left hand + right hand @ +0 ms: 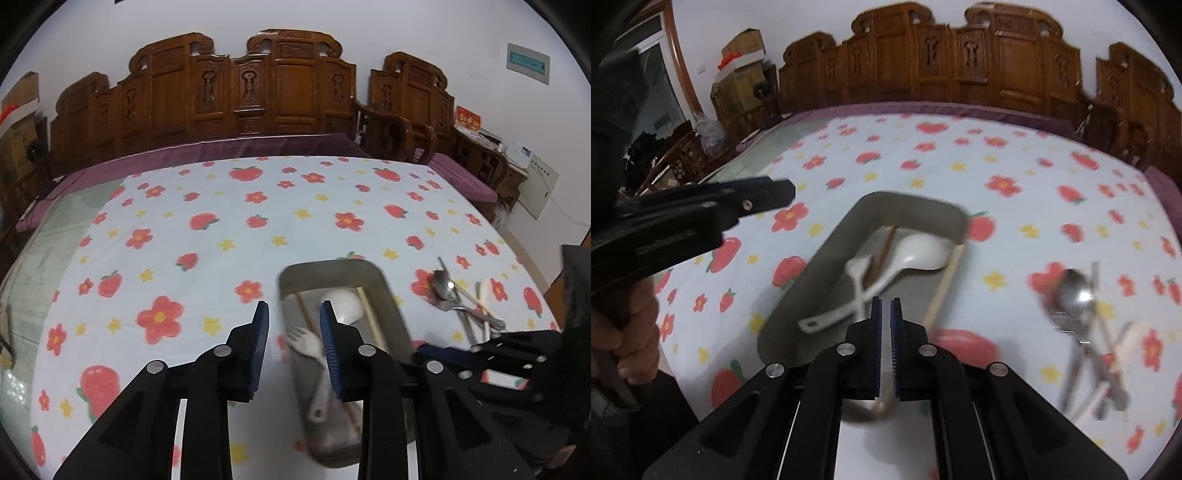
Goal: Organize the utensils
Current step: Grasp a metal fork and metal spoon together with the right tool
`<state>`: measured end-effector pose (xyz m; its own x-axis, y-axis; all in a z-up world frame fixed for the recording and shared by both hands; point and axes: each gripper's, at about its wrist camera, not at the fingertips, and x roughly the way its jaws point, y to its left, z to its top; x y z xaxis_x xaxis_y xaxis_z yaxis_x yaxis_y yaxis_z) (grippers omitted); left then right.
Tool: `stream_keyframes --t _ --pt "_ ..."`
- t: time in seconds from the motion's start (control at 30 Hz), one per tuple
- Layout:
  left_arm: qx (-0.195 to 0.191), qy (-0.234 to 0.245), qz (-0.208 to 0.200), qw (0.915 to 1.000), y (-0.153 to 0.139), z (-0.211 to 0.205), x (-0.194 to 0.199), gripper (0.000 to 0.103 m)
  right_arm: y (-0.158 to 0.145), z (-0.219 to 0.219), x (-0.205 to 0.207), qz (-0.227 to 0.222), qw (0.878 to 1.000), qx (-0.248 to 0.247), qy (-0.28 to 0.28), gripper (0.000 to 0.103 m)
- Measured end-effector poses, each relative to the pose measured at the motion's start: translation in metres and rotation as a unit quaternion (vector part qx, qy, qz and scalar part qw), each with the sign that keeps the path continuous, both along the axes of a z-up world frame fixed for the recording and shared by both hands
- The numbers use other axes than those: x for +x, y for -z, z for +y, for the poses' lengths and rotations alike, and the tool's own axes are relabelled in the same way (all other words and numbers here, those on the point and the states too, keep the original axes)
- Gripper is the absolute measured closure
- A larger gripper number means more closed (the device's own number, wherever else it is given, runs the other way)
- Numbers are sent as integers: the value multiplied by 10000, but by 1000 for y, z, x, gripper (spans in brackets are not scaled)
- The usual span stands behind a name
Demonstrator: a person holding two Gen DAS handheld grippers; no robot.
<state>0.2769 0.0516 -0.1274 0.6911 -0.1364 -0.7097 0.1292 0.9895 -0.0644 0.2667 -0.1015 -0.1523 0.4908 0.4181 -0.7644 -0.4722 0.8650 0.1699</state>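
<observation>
Black gripper fingers fill the foreground: the left gripper [293,341] stands partly open and empty at the near left edge of the grey tray [391,295], which already holds a white ladle [345,304], a white fork [306,345] and wooden chopsticks [371,317]. The right gripper [885,347] is closed on nothing, low over the tray's near end. Loose metal cutlery [1082,317] lies on the flowered tablecloth [923,166] to the right (blurred, so pieces are hard to count); the next pick probably goes best if the right gripper opens first and closes across a single handle.

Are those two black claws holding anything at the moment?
No. The left gripper stands open and empty over the tray. The right gripper is shut with nothing between its pads.
</observation>
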Motion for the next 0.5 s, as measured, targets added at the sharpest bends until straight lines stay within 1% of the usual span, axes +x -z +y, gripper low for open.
stream_keyframes --t 0.03,0.07,0.17,0.2,0.23,0.3,0.37,0.43,0.47,0.5 --pt "-29 26 7 10000 1 -3 0 69 -4 -11 -3 -69 9999 -44 61 97" --pt "-78 72 18 9999 2 -11 1 63 -7 -23 -6 -144 9998 -100 127 97" --pt "-177 191 30 9997 5 -26 0 54 -10 -53 -12 -284 9987 -328 272 97" --pt "-184 228 27 9996 6 -31 0 49 -8 -67 -12 -284 9982 -413 339 97" --pt "-177 259 24 9995 8 -36 0 46 -5 -80 -10 -259 9977 -483 409 97" --pt "-128 350 -1 9993 10 -48 -1 36 2 -104 -5 -182 9961 -635 585 97" --pt "-105 414 -35 9991 12 -58 -3 30 9 -120 -1 -125 9949 -720 690 97" --pt "-76 458 -36 9989 15 -65 -4 27 18 -136 7 -57 9934 -847 774 92" --pt "-74 483 -44 9988 16 -68 -5 24 24 -143 12 -4 9928 -890 804 85" --pt "-73 509 -60 9987 17 -71 -7 23 29 -147 15 17 9924 -927 814 83"
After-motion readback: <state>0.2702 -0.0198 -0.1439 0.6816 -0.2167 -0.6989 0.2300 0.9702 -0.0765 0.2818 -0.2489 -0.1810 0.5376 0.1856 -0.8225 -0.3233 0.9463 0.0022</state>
